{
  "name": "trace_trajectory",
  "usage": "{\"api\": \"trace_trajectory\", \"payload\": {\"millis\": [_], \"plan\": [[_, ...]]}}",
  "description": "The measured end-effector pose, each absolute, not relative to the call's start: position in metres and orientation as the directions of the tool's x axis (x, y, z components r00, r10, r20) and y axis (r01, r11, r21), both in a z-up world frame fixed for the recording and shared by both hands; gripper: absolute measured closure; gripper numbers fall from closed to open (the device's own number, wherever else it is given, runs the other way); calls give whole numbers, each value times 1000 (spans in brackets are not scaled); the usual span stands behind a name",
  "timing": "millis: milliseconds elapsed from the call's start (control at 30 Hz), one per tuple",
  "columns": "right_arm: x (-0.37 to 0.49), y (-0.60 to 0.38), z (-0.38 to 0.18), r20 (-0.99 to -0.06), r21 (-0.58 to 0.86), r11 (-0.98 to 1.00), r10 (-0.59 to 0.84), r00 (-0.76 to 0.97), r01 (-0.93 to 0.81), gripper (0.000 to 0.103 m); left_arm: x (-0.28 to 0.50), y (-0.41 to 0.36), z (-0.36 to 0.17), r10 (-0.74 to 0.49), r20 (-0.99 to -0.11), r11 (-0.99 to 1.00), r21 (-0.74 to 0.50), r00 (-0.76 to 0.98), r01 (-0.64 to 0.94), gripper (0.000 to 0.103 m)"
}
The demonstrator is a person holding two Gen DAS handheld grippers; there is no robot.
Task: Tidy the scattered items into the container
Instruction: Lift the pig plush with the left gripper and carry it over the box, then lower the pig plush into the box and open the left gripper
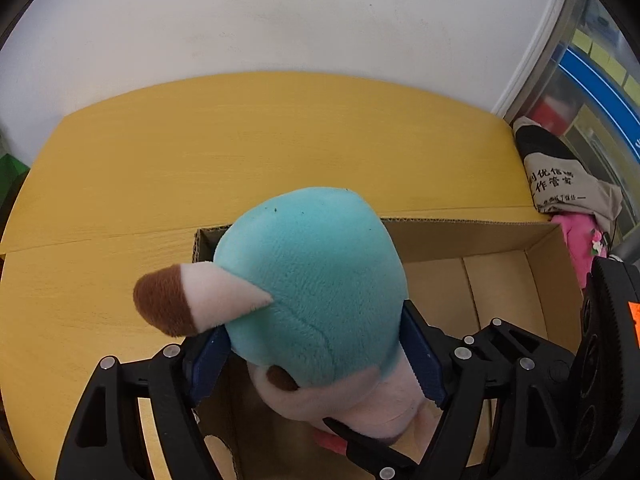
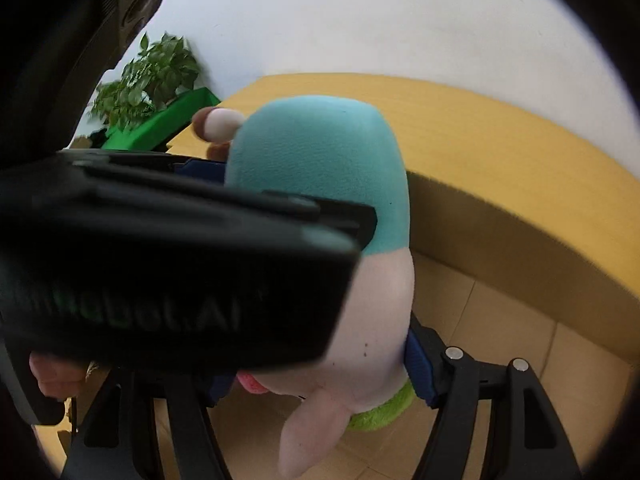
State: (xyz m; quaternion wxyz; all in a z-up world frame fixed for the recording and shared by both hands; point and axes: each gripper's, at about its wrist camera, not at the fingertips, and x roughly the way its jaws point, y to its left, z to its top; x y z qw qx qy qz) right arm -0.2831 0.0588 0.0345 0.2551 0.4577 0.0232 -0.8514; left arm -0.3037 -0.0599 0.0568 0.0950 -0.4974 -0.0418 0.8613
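Both grippers grip one plush toy [image 1: 316,280], a teal-topped animal with a pale pink lower body and a brown-tipped ear [image 1: 176,300] sticking out to the left. In the left wrist view the left gripper [image 1: 316,356] has its blue pads [image 1: 424,360] pressed against the toy's two sides, the jaws set wide around its body. In the right wrist view the right gripper [image 2: 320,364] clamps the pale lower part of the same toy, a blue pad [image 2: 420,364] against its right side; the left pad is mostly hidden behind the black body of the left gripper, which crosses the near left of that view. A pale limb [image 2: 308,432] hangs down near the camera, with a bit of green plush [image 2: 380,412] and a pink patch [image 2: 250,384] beneath the body. The toy hangs over the open cardboard box [image 1: 500,280], its lower end inside the walls, above the box floor; whether it touches the floor is hidden. The box sits on a yellow wooden table [image 1: 240,140]. Farther right lie a printed cloth bag [image 1: 560,180] and something pink [image 1: 576,240]; far left stands a leafy plant [image 2: 148,76], against a white wall [image 1: 280,12].
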Motion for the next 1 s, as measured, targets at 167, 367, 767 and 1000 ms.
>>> {"api": "trace_trajectory", "payload": {"millis": [167,367,767,1000], "plan": [[-257,63,31,-788,284,-855,-466,-402,434,34,-297,-65,47,204,-874,-978,-168,-441,-120,20],[-264,69,21,-774,383,-846,-513,-371,372,26,-308,-76,38,195,-875,-981,-180,-443,-74,9],[-212,97,59,-722,381,-817,-556,-413,433,15,-222,-94,128,208,-701,-977,-181,-682,-112,0],[-121,163,132,-631,412,-769,-627,-456,488,15,-140,-67,87,233,-776,-965,-111,-586,-237,0]]}}
